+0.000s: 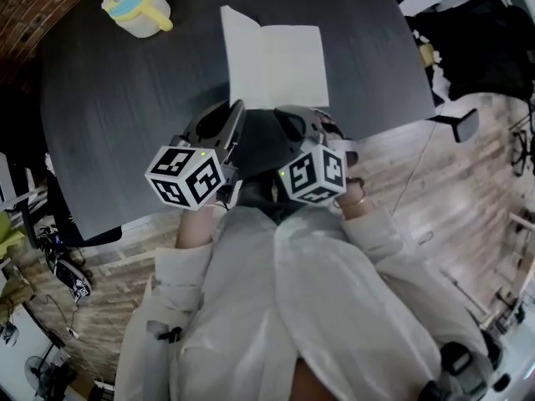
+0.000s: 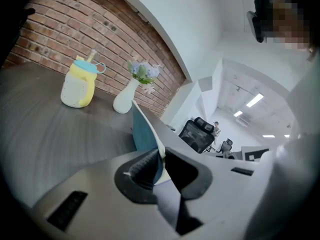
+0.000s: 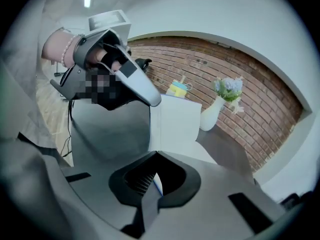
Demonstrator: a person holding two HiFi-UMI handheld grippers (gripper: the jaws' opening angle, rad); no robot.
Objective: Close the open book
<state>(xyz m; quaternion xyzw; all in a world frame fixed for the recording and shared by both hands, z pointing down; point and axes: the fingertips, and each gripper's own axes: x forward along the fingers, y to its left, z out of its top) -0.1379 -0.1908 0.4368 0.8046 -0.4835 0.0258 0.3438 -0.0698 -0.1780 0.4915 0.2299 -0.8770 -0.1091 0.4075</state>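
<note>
Here the book (image 1: 280,61) lies open on the table (image 1: 117,107), its white pages up and its left leaf lifted off flat. The left gripper (image 1: 234,115) sits at the book's near left corner; in its own view the jaws are pinched narrow on the raised teal-backed leaf (image 2: 145,134). The right gripper (image 1: 303,117) meets the book's near edge, its jaws nearly together on a white page with a blue edge (image 3: 156,181). Beyond the book's left side stand a yellow cup (image 1: 138,8) and a white vase (image 2: 124,98).
</note>
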